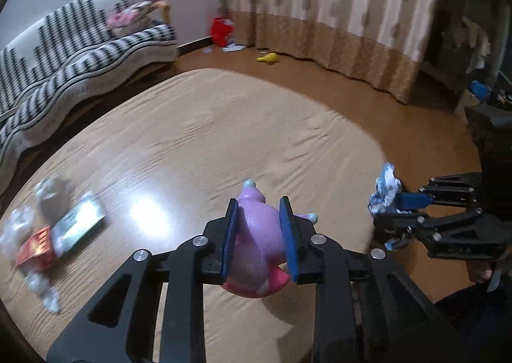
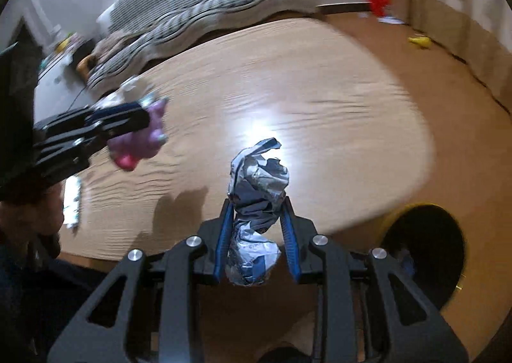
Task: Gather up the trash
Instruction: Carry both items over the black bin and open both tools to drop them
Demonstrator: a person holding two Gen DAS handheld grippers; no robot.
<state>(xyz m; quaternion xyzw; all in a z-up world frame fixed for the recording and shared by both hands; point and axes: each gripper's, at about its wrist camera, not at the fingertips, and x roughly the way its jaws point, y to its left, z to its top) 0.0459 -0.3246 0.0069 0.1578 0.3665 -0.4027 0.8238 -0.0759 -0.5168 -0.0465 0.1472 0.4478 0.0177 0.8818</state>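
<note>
Right wrist view: the right gripper (image 2: 256, 219) is clamped on a crumpled wrapper (image 2: 257, 184) above the table (image 2: 320, 91), with the bin (image 2: 422, 251) at 4 o'clock. The left gripper (image 1: 260, 235) pinches a purple toy (image 1: 256, 235). More litter (image 1: 48, 235) lies at 9 o'clock. Risks: the springy wrapper slipping loose before reaching the bin, or the toy being binned by mistake.

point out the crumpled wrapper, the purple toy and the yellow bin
crumpled wrapper (image 2: 256, 190): right wrist view, on its creased middle between the jaws
purple toy (image 1: 256, 235): left wrist view, on its lilac body between the jaws
yellow bin (image 2: 392, 222): right wrist view, on its yellow rim, left side
</note>
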